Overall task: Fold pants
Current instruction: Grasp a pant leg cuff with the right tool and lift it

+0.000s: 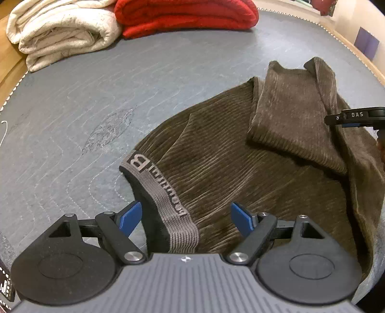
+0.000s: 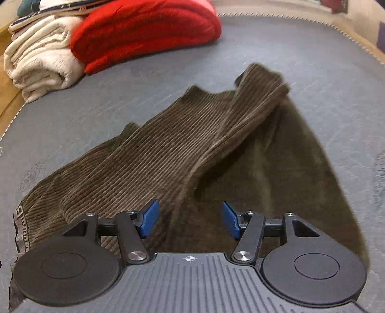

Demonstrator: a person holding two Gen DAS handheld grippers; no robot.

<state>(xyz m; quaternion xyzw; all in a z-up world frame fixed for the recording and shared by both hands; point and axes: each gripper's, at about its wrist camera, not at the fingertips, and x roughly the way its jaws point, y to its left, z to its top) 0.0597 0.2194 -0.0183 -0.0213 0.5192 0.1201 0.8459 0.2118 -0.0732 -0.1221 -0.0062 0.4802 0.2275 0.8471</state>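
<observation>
1. Two grippers, left gripper (image 1: 186,219) and right gripper (image 2: 190,220), stand released; I grasp nothing.
2. Brown corduroy pants (image 1: 228,168) lie on the grey quilt (image 1: 96,96), well apart from the red blanket (image 1: 185,16).
3. One leg (image 1: 291,115) is already folded over; I judge further folds remain.

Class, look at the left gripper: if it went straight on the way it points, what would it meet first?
Most likely the pants' grey waistband, which lies between the open left gripper's fingers; depth is hard to judge, so it may land on the brown corduroy just beside it.
</observation>
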